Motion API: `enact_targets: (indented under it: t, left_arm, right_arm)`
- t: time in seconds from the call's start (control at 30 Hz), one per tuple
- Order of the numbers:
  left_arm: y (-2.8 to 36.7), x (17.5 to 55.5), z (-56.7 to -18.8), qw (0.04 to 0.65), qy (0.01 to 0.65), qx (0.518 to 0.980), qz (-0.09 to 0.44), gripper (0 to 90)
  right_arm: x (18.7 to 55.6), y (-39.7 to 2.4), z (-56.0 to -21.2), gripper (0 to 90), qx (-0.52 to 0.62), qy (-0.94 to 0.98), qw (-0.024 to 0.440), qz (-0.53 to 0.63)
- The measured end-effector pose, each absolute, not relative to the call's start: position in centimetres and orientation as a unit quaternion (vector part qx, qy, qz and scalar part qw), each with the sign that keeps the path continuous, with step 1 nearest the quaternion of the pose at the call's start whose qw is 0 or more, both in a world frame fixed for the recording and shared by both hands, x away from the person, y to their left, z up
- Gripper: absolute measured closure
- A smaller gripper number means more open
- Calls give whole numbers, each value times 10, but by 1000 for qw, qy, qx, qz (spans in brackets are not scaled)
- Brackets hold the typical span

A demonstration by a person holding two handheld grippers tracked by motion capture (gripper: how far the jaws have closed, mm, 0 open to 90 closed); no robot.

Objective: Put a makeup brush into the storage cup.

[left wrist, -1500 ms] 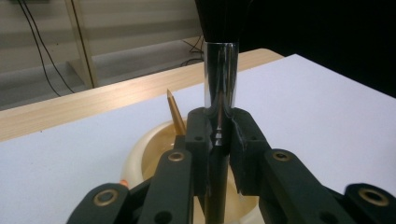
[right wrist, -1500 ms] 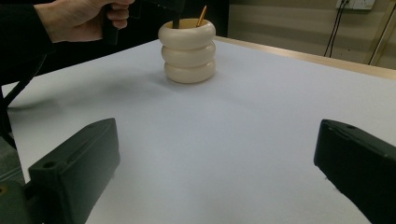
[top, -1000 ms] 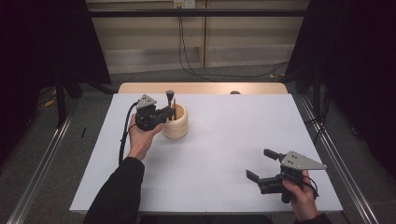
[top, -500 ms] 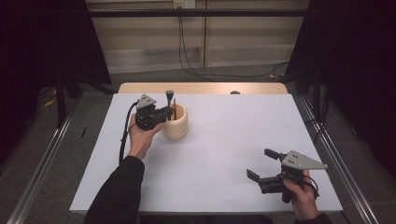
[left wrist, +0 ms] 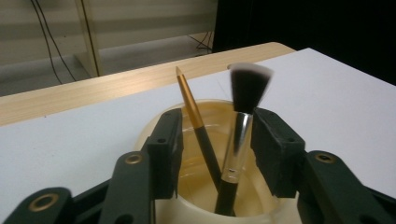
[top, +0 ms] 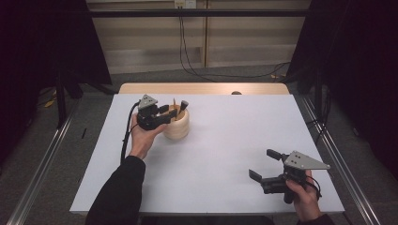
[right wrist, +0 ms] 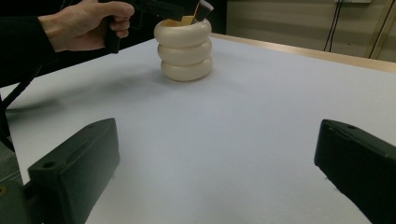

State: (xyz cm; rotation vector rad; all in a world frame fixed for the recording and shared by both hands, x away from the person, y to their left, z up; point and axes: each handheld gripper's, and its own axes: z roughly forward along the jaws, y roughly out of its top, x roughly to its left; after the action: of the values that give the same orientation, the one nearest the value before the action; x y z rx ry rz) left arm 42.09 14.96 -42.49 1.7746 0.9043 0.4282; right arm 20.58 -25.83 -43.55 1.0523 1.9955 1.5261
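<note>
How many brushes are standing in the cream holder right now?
2. A gold-handled brush leans left in the cream holder; a black-bristled makeup brush stands right of it. Both sit between the left tool's open jaws. The holder's bottom is hidden.

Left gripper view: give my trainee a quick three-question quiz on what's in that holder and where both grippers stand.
1. True or false: the left gripper is shut on the makeup brush.
2. How many items stand in the cream ribbed holder? A) one B) two C) four
3. Fill in: the right gripper is held over the white table with its jaws ____.

Key: 1 false, its jaws stand apart on either side of the brush and the gold-tipped pencil; 2 B; 3 open, holding nothing.
</note>
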Motion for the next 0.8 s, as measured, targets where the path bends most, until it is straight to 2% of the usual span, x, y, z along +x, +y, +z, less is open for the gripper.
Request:
enact_targets:
  t: [0.13,0.2,0.37,0.7,0.8]
  left_arm:
    - [150,422,-424,531,380,737,173,392]
    - [151,422,-422,535,384,733,171,279]
    - [153,420,-420,541,384,730,165,145]
    - [155,412,-410,549,379,728,161,30]
    - [157,407,-405,551,371,729,166,24]
  right_arm:
    - [206,-259,-436,0,381,716,205,548]
    - [206,-259,-436,0,380,716,207,548]
    - [206,-258,-436,0,380,715,207,548]
    - [205,-257,-435,0,381,715,211,547]
    - [204,-256,-435,0,378,715,211,548]
